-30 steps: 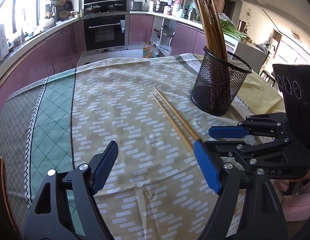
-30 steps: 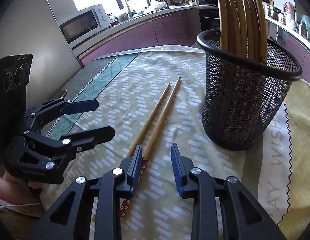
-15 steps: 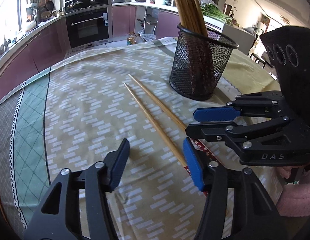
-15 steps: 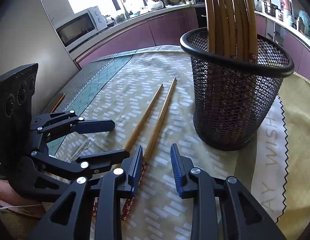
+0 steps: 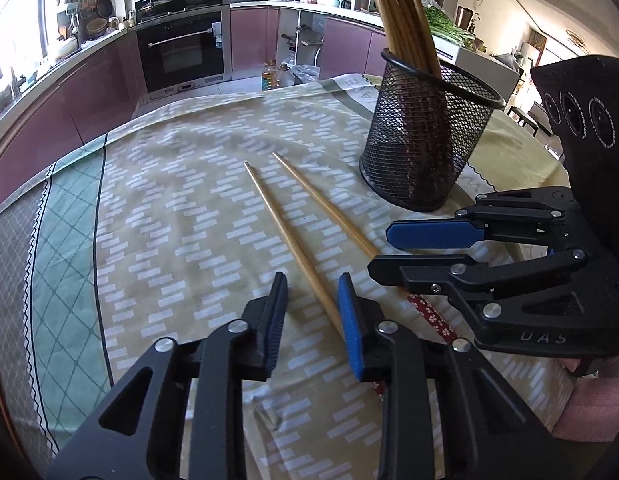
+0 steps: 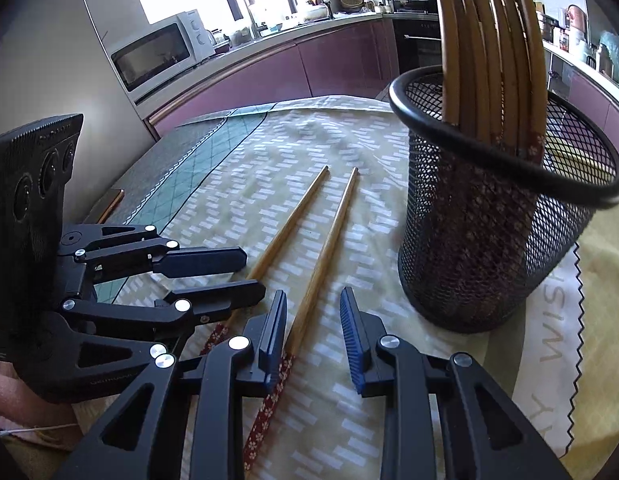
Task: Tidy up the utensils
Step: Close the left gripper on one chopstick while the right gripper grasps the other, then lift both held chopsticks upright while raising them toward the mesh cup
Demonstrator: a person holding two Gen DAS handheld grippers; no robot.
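On the tabletop (image 5: pixel 181 208), your left gripper (image 5: pixel 312 316) and right gripper (image 6: pixel 313 330) each straddle one chopstick (image 5: pixel 287 236), jaws parted, gripping nothing.

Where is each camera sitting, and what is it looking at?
Left wrist view: sits on the left gripper, looking along the table at two loose chopsticks and the mesh cup; the right gripper shows at the side.
Right wrist view: sits on the right gripper, facing the same chopsticks and cup; the left gripper shows.
Both views share the chopsticks, the cup and the tablecloth.
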